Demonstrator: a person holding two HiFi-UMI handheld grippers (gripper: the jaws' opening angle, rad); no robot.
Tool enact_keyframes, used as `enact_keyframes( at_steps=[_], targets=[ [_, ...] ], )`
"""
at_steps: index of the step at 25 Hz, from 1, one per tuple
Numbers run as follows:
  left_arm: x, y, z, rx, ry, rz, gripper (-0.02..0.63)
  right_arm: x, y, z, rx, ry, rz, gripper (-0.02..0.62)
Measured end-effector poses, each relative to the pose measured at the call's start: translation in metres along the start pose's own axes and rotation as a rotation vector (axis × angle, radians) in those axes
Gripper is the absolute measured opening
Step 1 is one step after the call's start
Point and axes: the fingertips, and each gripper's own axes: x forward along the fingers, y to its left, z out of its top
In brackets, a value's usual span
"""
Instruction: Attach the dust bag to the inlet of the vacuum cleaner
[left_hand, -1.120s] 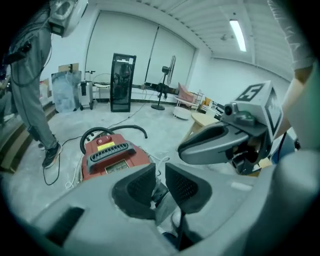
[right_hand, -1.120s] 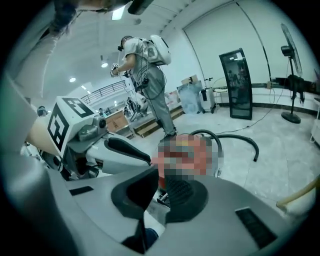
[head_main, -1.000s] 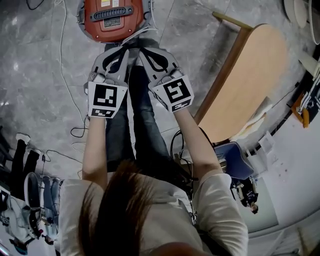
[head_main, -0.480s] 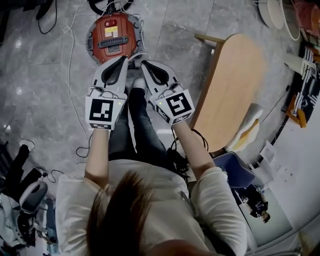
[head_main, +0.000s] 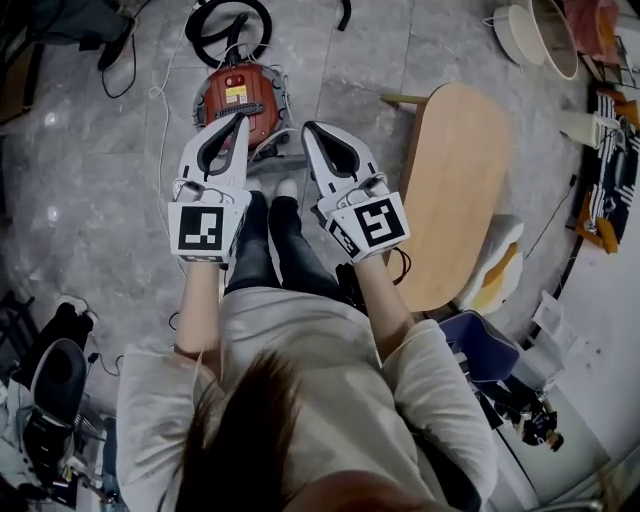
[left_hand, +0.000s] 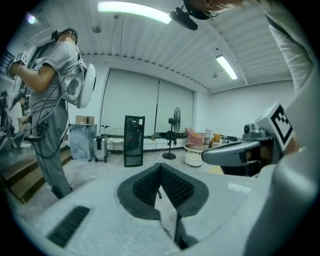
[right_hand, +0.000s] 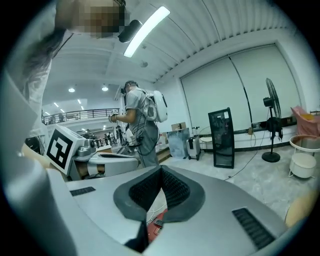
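The red vacuum cleaner (head_main: 238, 98) lies on the grey floor, far below and ahead of my feet. A sliver of its red body (right_hand: 157, 223) shows under the jaws in the right gripper view. My left gripper (head_main: 239, 119) and right gripper (head_main: 309, 128) are held up side by side at about chest height, pointing nearly level. Both are shut with nothing between the pads. The left gripper's jaws (left_hand: 161, 168) and the right gripper's jaws (right_hand: 161, 170) face across the room. No dust bag shows in any view.
A black hose (head_main: 228, 20) coils behind the vacuum cleaner, and cables trail over the floor (head_main: 120, 160). An oval wooden table (head_main: 462, 190) stands to the right. Another person (left_hand: 55, 95) with a backpack rig works nearby. A fan (right_hand: 271, 120) and a black cabinet (left_hand: 134, 140) stand farther off.
Both grippers have risen together, away from the vacuum cleaner, and tipped up toward level. The head camera has risen too, so the vacuum cleaner looks smaller and farther away.
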Motion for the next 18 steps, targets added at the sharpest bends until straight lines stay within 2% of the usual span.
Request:
enact_keyframes(
  at_steps=[3, 9, 13, 18],
  targets=[
    [-0.014, 0.002, 0.020, 0.024, -0.025, 0.008, 0.015, -0.013, 0.004, 0.021, -0.014, -0.019, -0.017, 0.000],
    [-0.045, -0.006, 0.062, -0.002, -0.057, 0.046, 0.015, -0.048, 0.015, 0.060, -0.031, -0.050, -0.034, 0.000],
    [-0.057, -0.023, 0.081, 0.012, -0.051, -0.012, 0.015, -0.065, 0.023, 0.079, -0.034, -0.058, -0.047, 0.000],
    [-0.071, -0.031, 0.102, -0.035, -0.117, -0.032, 0.017, -0.084, 0.037, 0.091, -0.054, -0.063, -0.043, 0.000]
  ],
)
